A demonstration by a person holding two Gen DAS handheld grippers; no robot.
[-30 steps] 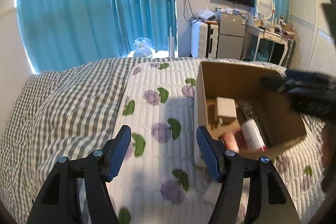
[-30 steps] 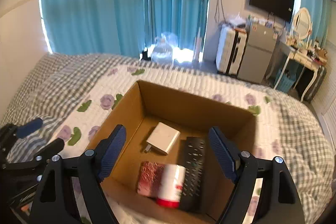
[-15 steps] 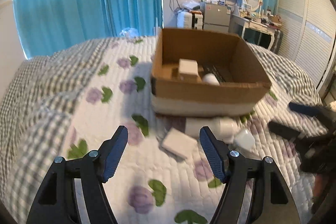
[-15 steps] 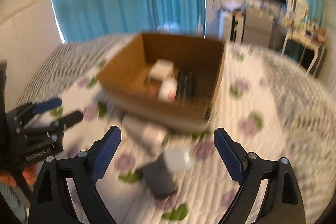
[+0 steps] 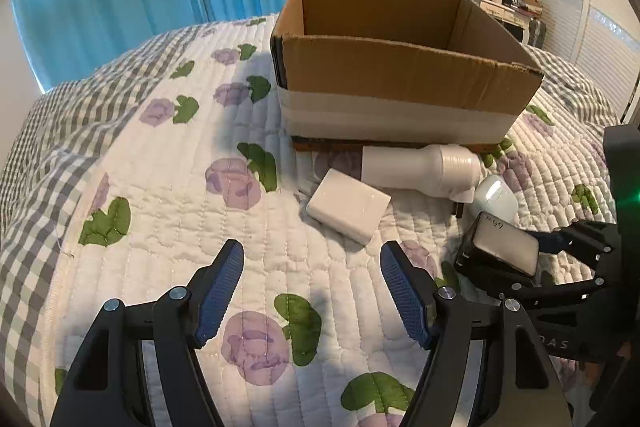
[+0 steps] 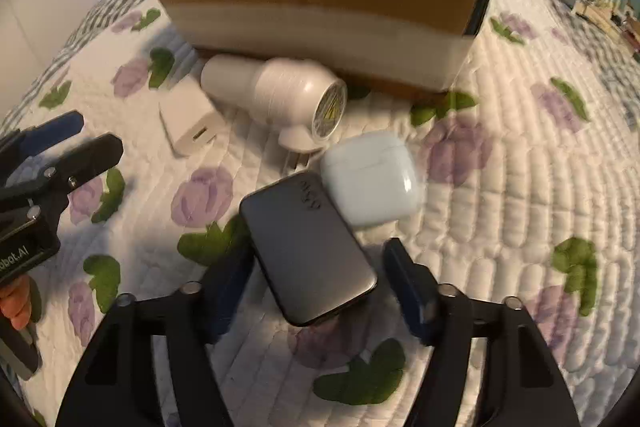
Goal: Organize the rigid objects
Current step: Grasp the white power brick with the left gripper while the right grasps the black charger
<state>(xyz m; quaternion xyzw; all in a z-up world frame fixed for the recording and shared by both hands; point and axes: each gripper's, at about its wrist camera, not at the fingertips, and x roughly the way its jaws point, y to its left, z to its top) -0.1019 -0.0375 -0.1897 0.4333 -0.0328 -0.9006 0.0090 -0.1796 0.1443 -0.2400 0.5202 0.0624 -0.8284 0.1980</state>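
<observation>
While the small things lie scattered on the flowered quilt of the bed [image 5: 160,227] in front of the box, both claws hang low over them, and that fits a sorting job where each piece is picked off the bed and dropped inside. Nearest, the right claw [image 6: 320,279] is spread wide with the flat dark grey rectangular power bank [image 6: 308,251] lying between its blue fingers; the pads stand off from its edges on both sides, so I judge it straddled but not gripped. Touching the bank's far corner is the rounded white plastic earbud case [image 6: 372,179]. The left claw [image 5: 312,291] is likewise released and empty, with the square white plastic charger block [image 5: 348,205] just ahead of its tips, a little right of centre. Beyond that, the white plastic bottle [image 5: 420,167] lies on its side, pressed along the foot of the box, its yellow-labelled base turned toward the right claw. Farthest stands the open brown cardboard box [image 5: 400,67] with a pale tape band round its lower wall; from this low angle its inside is hidden.
</observation>
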